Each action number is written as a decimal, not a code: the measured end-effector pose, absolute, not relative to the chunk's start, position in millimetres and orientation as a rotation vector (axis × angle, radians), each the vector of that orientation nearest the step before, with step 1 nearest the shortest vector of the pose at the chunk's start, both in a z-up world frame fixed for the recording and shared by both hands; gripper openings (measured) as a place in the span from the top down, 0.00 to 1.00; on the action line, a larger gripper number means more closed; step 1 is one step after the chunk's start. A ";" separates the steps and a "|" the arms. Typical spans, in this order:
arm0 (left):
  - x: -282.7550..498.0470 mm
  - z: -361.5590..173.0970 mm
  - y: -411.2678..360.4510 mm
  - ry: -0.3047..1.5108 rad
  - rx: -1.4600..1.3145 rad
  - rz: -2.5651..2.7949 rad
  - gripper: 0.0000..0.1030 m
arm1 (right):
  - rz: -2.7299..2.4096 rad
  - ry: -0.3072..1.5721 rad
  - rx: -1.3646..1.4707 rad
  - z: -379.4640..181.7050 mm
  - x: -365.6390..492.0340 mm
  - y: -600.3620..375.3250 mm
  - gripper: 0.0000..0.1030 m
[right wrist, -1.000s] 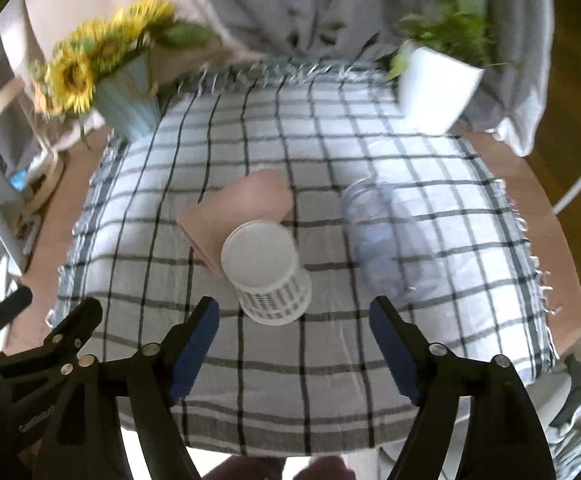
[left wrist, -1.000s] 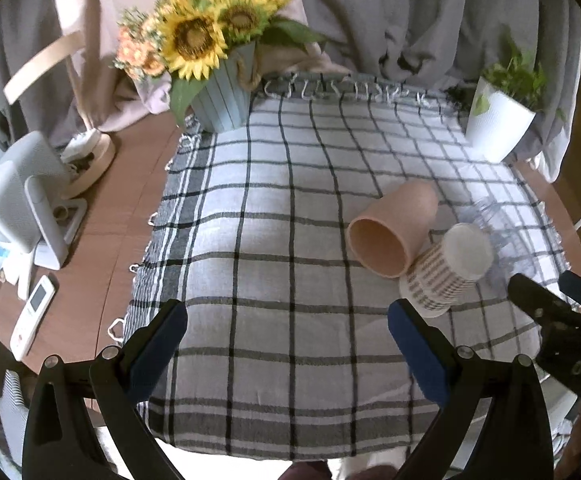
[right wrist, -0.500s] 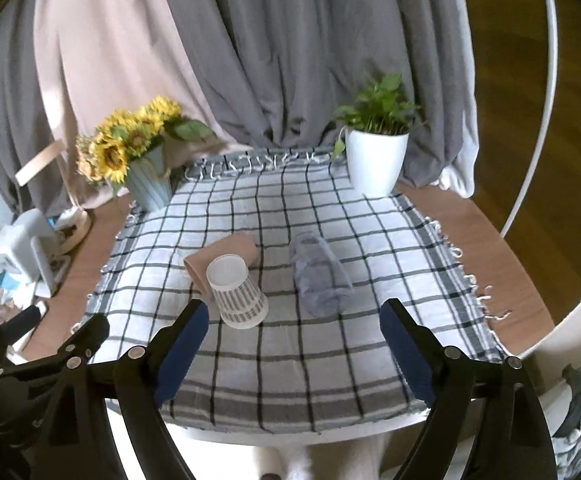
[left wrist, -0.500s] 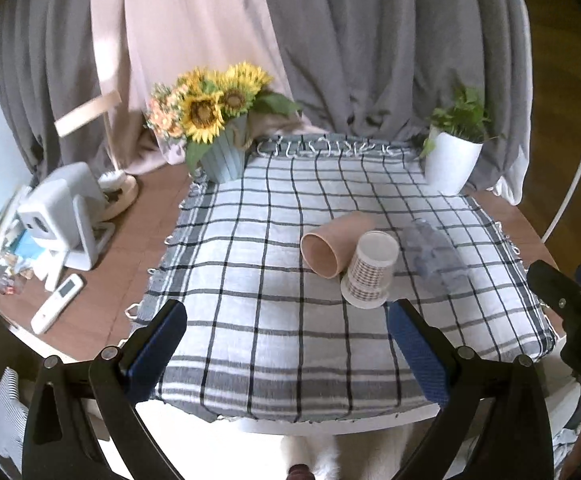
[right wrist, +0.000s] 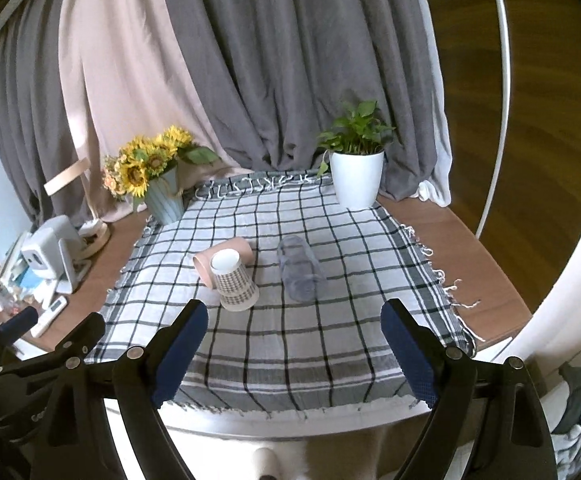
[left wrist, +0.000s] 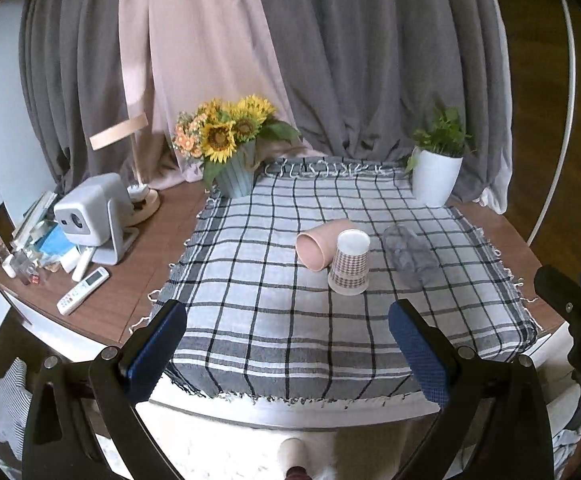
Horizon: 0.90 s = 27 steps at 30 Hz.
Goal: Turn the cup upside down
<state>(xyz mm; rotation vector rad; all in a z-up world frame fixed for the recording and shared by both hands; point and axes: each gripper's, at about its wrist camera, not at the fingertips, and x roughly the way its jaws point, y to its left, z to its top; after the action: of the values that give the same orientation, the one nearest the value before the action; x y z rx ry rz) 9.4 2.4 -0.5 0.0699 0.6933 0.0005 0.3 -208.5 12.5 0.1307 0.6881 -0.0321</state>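
The left gripper (left wrist: 288,354) hangs over the near edge of the table with its jaws spread wide and nothing between them; its blue pads (left wrist: 156,350) frame the front of the checked cloth (left wrist: 290,320). The right gripper (right wrist: 294,350) is held the same way, jaws wide and empty, just beside the left one, whose black frame shows at the lower left of the right view. Ahead of both sets of jaws, well beyond the fingertips, the patterned cup (left wrist: 349,267) stands mouth down on the cloth, its white base facing up; in the right view the patterned cup (right wrist: 234,281) sits ahead of the left finger, in the left view ahead of the right finger. Touching it from behind lies a pink cup (left wrist: 319,242) on its side, its mouth turned toward the left gripper. A clear cup (right wrist: 299,269) also lies on its side, near the patterned one and apart from it, roughly centred ahead of the right jaws. Farther off, at the cloth's back corners, stand sunflowers (left wrist: 226,132) in a vase and a plant (right wrist: 356,168) in a white pot.
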 end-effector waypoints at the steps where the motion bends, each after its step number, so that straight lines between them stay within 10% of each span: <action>1: 5.3 1.5 2.1 0.686 0.068 0.000 0.00 | -0.033 0.683 0.129 13.9 -3.6 -208.5 0.14; 27: -36.7 22.1 1.9 0.623 0.050 -0.036 0.00 | -0.035 0.583 0.126 38.8 -60.8 -211.2 0.14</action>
<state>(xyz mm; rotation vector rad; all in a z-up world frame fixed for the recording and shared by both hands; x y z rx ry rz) -36.7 1.9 22.1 0.0499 0.6225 -0.0359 -60.8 -211.2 38.8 0.1265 0.5830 -0.0351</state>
